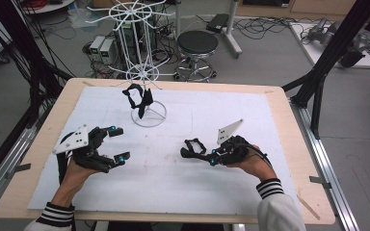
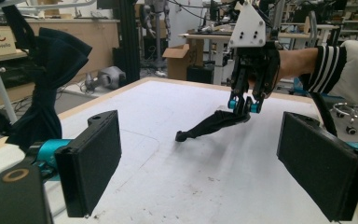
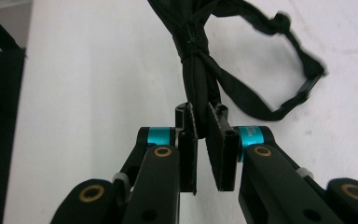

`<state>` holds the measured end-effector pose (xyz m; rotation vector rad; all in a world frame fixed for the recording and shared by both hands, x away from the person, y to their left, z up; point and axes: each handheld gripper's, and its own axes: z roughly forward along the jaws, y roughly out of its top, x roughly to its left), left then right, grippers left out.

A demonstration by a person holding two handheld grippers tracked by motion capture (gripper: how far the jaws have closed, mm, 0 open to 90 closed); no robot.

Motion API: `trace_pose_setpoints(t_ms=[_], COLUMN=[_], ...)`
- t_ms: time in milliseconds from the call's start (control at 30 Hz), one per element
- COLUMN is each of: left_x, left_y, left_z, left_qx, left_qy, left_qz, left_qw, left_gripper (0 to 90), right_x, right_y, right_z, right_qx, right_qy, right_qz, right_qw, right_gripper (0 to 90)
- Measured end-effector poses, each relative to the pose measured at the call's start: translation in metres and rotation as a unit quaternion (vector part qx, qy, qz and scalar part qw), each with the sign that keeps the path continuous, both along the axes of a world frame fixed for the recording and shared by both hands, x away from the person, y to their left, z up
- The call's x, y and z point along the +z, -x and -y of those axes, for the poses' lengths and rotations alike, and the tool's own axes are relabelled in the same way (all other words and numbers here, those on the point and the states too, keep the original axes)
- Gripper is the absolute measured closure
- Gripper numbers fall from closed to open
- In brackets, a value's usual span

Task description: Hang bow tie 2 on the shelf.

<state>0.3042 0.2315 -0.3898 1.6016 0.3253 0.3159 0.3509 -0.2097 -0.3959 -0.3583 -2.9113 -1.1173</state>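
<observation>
– How many bow ties do you see?
– Two: one hangs on the white wire rack (image 1: 144, 72), the other bow tie (image 1: 194, 147) lies on the white sheet (image 1: 173, 183) over your wooden tabletop (image 1: 289, 144), cluttered lab around.
– Its direction?
– Long axis runs left from your right claw (image 1: 213, 159), pinching its end. Your left claw (image 1: 118, 143) is spread.

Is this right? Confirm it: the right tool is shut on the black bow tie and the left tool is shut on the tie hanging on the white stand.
Wrong about the left tool: the left gripper view shows it open, holding nothing. The right tool is shut on the black bow tie.
</observation>
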Motion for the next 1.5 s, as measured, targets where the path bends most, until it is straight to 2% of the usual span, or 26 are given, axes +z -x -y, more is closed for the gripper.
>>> trace_pose_setpoints(t_ms=[333,367,567,800,1067,1400,1500], left_x=[0.013,0.015,0.026,0.035,0.041,0.052,0.054], left_y=[0.0,0.0,-0.002,-0.004,-0.006,-0.007,-0.007], left_z=[0.01,0.011,0.018,0.027,0.041,0.063,0.068], left_qx=[-0.01,-0.011,-0.019,-0.031,-0.05,-0.087,-0.093], left_qy=[-0.016,-0.018,-0.035,-0.046,-0.061,-0.078,-0.082], left_qz=[0.009,0.009,0.014,0.013,0.01,0.014,0.019], left_qw=[0.9998,0.9997,0.9991,0.9984,0.9968,0.9931,0.992], left_gripper=[14.3,14.4,15.1,17.3,19.1,21.0,24.2], right_x=[0.016,0.017,0.022,0.027,0.035,0.043,0.046], right_y=[0.005,0.005,0.006,0.009,0.012,0.015,0.016], right_z=[-0.008,-0.01,-0.017,-0.023,-0.029,-0.038,-0.043], right_qx=[0.002,0.001,-0.013,-0.006,0.009,0.02,0.027], right_qy=[-0.075,-0.083,-0.122,-0.158,-0.18,-0.175,-0.171], right_qz=[0.008,0.013,0.001,-0.007,-0.008,-0.002,-0.001], right_qw=[0.9971,0.9965,0.9924,0.9874,0.9836,0.9843,0.9848], right_gripper=[83.2,83.2,83.3,83.2,83.2,83.2,83.2])
